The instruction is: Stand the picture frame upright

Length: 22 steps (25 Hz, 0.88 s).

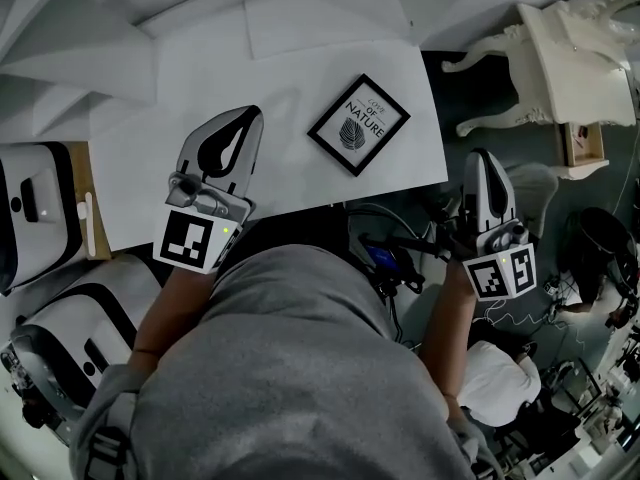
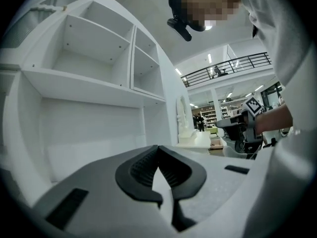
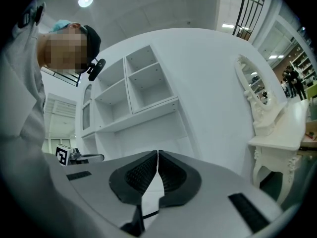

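Picture frame [image 1: 358, 124] lies flat and face up, not yet raised, turned at a diagonal on the far right part of the table, near its right edge.

Largest in the scene is the white table [image 1: 200, 78], with white shelving [image 2: 99, 63] rising behind it. An ornate white side table [image 1: 560, 58] stands apart on the far right.

Next come the tools. The left gripper [image 1: 240, 123] hangs over the near part of the table, left of the frame and clear of it. Its jaws are pressed together with nothing between them. The right gripper [image 1: 482, 168] is off the table, beyond its near right corner and over cables on the floor. Its jaws are also closed and empty.

Smallest is the frame, and the risk is there. It looks thin and lies flush on a smooth top, so a jaw nudging its rim would probably slide it, not lift it. With the table's right edge so close, a push from the left could send it over. Whether it has a back prop cannot be seen. Without one set out, it would likely tip over when released.
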Available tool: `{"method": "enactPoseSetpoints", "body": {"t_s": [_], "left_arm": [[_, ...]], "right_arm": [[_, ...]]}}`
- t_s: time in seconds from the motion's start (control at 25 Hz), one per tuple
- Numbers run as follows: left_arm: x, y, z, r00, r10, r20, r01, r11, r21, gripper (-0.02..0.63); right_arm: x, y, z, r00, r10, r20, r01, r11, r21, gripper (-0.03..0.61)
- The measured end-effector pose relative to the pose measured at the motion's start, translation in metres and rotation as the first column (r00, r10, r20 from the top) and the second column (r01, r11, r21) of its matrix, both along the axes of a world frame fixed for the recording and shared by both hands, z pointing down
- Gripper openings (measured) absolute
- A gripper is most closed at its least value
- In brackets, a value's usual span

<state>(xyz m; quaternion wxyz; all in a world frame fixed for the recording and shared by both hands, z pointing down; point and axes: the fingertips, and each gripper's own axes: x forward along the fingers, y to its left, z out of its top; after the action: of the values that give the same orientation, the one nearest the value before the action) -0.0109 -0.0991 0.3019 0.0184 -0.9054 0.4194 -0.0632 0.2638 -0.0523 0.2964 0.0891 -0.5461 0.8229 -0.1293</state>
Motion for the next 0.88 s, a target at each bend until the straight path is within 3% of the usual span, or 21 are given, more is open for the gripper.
{"method": "enactPoseSetpoints", "body": {"t_s": [0.24, 0.88], "left_arm": [[-0.002, 0.001, 0.016, 0.999, 0.0, 0.043, 0.001, 1.0, -0.029, 0.008], [0.034, -0.009, 0.053, 0.998, 0.056, 0.036, -0.053, 0.995, -0.087, 0.008]], "right_arm": [[-0.003, 0.001, 0.023, 1.0, -0.01, 0.025, 0.011, 0.999, -0.04, 0.028], [-0.012, -0.001, 0.096, 0.994, -0.109, 0.006, 0.107, 0.966, -0.237, 0.028]]}}
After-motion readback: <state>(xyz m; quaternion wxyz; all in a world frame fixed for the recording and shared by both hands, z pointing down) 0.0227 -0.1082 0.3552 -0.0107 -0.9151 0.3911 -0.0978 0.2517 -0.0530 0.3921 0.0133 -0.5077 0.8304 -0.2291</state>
